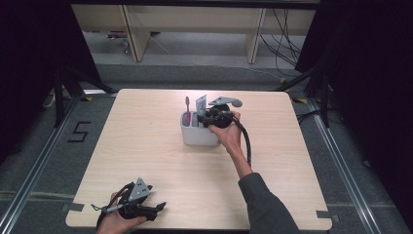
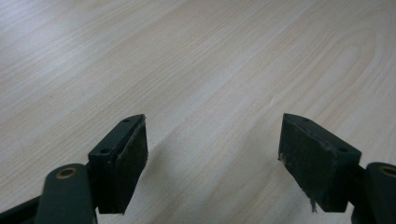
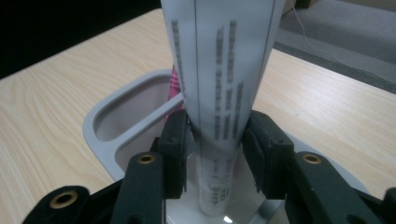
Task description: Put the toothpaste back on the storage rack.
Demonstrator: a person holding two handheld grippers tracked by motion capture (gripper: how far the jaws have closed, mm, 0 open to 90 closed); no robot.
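Right tool [image 3: 215,140] grips tube [image 3: 219,70] in holder [image 3: 105,116].

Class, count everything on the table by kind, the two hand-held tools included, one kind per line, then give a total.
Toothbrush: 1
Tube: 1
Holder: 1
Tools, left and right: 2
Total: 5

High view: above near edge of table [image 1: 146,161], facing forward and down, far off. Left gripper view: low, close over bare tabletop [image 2: 210,70], along own jaws. Right gripper view: very close, looking down into holder [image 3: 107,119]. Both gripper views share tabletop with high view.
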